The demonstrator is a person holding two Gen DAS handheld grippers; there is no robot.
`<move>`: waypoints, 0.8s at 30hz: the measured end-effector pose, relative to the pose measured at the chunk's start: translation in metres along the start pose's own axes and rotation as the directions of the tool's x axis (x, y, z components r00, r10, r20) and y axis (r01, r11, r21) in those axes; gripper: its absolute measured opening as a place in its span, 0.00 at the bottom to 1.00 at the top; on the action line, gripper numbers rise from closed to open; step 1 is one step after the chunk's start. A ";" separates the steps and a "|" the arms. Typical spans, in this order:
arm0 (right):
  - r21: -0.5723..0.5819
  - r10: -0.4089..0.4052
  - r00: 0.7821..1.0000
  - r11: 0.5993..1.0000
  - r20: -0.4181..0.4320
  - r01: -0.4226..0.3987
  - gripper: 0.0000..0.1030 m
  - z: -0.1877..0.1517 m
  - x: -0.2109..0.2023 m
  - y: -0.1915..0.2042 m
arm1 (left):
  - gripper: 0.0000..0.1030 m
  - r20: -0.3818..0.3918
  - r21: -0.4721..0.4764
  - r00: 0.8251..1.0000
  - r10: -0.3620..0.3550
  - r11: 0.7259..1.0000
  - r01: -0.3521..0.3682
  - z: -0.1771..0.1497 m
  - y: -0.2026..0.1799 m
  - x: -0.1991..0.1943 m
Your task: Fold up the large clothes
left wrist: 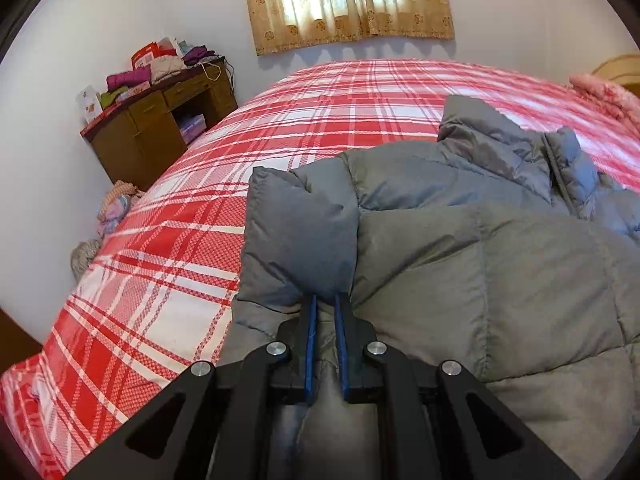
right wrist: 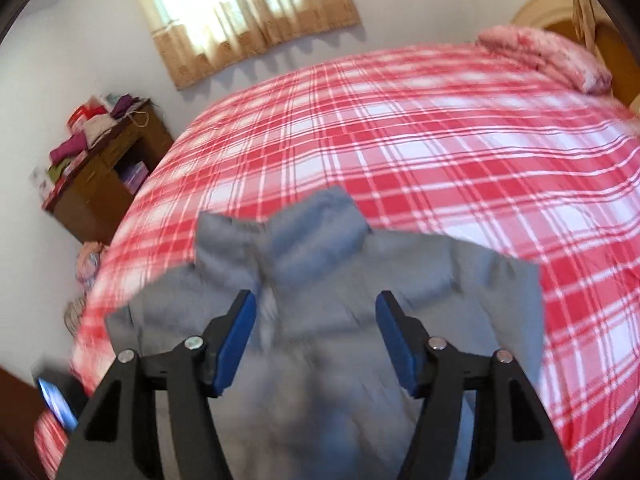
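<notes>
A grey quilted puffer jacket is laid on a red-and-white plaid bedspread, toward the near edge of the bed, collar pointing to the far wall under a curtained window. The left gripper is pinched nearly closed on a fold of the jacket's sleeve, grey fabric bunched between the blue pads. In the right wrist view, the right gripper is seen with jaws standing wide, nothing between them, hovering over the jacket's upper body; that frame is motion-blurred, so contact with the fabric cannot be judged. Risk noted: the padded fill is slippery and springy, so the thin pinch at the left may be lost if the sleeve is drawn across too fast, and the fold may puff back open. With only one side held, the jacket may be dragged askew over the bedspread. A cluttered wooden desk stands well apart.
</notes>
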State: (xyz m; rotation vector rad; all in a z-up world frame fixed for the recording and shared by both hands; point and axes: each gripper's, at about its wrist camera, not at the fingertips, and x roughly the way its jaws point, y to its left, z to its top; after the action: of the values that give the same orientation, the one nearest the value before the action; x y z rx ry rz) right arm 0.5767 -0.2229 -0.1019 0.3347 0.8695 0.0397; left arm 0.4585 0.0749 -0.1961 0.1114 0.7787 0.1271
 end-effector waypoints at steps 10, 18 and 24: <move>0.133 -0.073 0.976 0.986 -0.207 0.102 0.65 0.055 0.114 0.014 | 0.09 0.001 -0.060 0.999 -0.038 0.997 0.038 0.000 0.005 0.003; 0.055 -0.063 0.961 0.995 -0.268 0.080 0.18 0.039 0.099 -0.006 | 0.09 0.001 -0.068 0.999 -0.043 0.997 0.043 0.000 0.007 0.003; -0.029 -0.139 0.956 0.990 -0.260 0.136 0.11 -0.005 0.065 -0.044 | 0.09 -0.003 -0.065 0.999 -0.043 0.997 0.043 -0.001 0.007 0.003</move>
State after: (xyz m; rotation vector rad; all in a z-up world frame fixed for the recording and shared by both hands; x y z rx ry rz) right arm 0.6112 -0.2521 -0.1664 0.2612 1.1525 -0.0416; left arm 0.4596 0.0819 -0.1976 0.0330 0.7800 0.1118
